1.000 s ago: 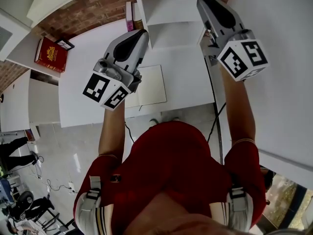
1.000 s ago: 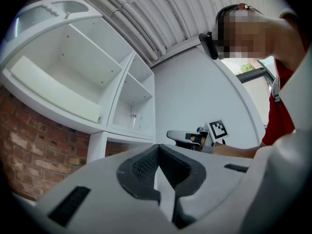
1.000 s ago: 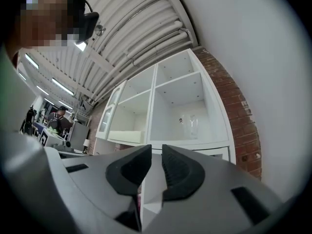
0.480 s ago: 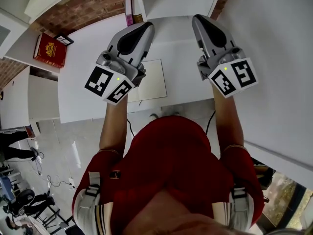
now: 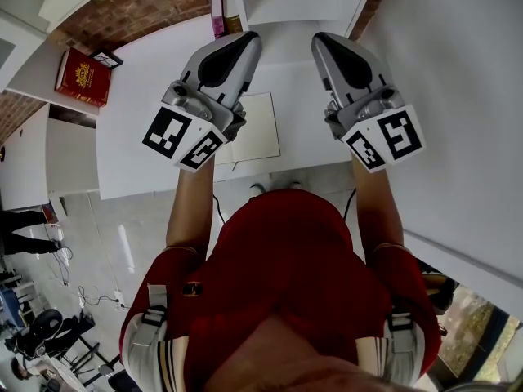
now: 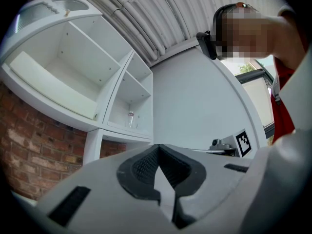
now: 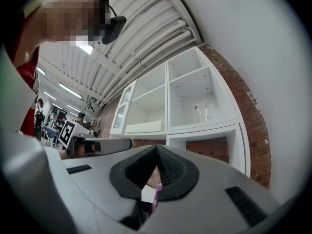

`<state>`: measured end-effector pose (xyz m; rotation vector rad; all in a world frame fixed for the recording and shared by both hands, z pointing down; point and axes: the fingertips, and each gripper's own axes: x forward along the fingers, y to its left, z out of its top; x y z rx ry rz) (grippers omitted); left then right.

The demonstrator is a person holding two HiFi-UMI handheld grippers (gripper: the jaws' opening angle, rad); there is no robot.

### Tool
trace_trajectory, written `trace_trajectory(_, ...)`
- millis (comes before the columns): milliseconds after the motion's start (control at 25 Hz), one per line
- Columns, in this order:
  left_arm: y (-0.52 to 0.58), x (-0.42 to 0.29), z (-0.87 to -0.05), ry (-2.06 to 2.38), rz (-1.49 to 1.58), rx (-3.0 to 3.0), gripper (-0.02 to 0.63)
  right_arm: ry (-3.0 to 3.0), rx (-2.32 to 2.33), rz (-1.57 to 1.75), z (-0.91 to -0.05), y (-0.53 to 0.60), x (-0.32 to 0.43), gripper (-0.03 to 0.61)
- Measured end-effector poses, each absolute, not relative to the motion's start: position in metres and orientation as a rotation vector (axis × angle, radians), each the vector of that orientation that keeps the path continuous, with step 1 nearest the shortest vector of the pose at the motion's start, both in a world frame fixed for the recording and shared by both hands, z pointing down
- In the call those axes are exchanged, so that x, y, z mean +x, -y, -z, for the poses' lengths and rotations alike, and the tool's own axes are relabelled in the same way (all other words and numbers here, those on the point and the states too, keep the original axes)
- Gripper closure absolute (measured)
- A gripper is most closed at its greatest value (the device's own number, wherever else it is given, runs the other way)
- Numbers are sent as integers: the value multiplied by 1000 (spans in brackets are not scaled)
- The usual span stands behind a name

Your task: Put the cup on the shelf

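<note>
A clear glass cup [image 7: 204, 112] stands alone in a compartment of the white shelf [image 7: 167, 101]; in the left gripper view the cup [image 6: 130, 118] shows small and far off inside the shelf [image 6: 113, 99]. Both grippers are held up side by side over the white table [image 5: 147, 96], well short of the shelf [image 5: 302, 2]. My left gripper [image 5: 245, 41] is shut, its jaws meeting at the tip [image 6: 159, 147] with nothing between them. My right gripper [image 5: 321, 39] is shut too and holds nothing [image 7: 156, 147].
A red book [image 5: 82, 77] lies on a side ledge at the left. A pale open notebook [image 5: 257, 133] lies on the table under the left gripper. Upright books [image 5: 217, 11] stand beside the shelf. A brick wall [image 7: 248, 111] backs the shelf. People stand far off at the left.
The right gripper has come down and leftward, away from the shelf, and now sits level with the left gripper. The left gripper has shifted slightly forward.
</note>
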<state>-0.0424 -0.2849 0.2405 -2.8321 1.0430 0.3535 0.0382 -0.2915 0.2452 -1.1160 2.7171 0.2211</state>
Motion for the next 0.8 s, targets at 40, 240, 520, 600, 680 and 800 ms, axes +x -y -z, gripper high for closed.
trace_trajectory(40, 284, -43, -241, -1044, -353, -2832, 607, -2718, -1113, -221, -246, 291, 38, 580)
trace_trajectory(240, 282, -44, -242, -1045, -349, -2830, 607, -2719, -1111, -221, -246, 288, 36, 580)
trace_trajectory(520, 279, -47, -241, -1050, -349, -2828, 607, -2711, -1126, -222, -246, 286, 37, 580)
trace_trajectory(600, 278, -47, -241, -1050, -348, -2827, 607, -2712, -1124, -221, -246, 285, 36, 580)
trace_trajectory(680, 278, -48, -241, -1052, -348, -2826, 607, -2711, -1124, -219, -246, 285, 36, 580)
trace_trajectory(800, 277, -50, -240, -1054, -351, -2824, 607, -2709, -1125, -216, -246, 284, 36, 580)
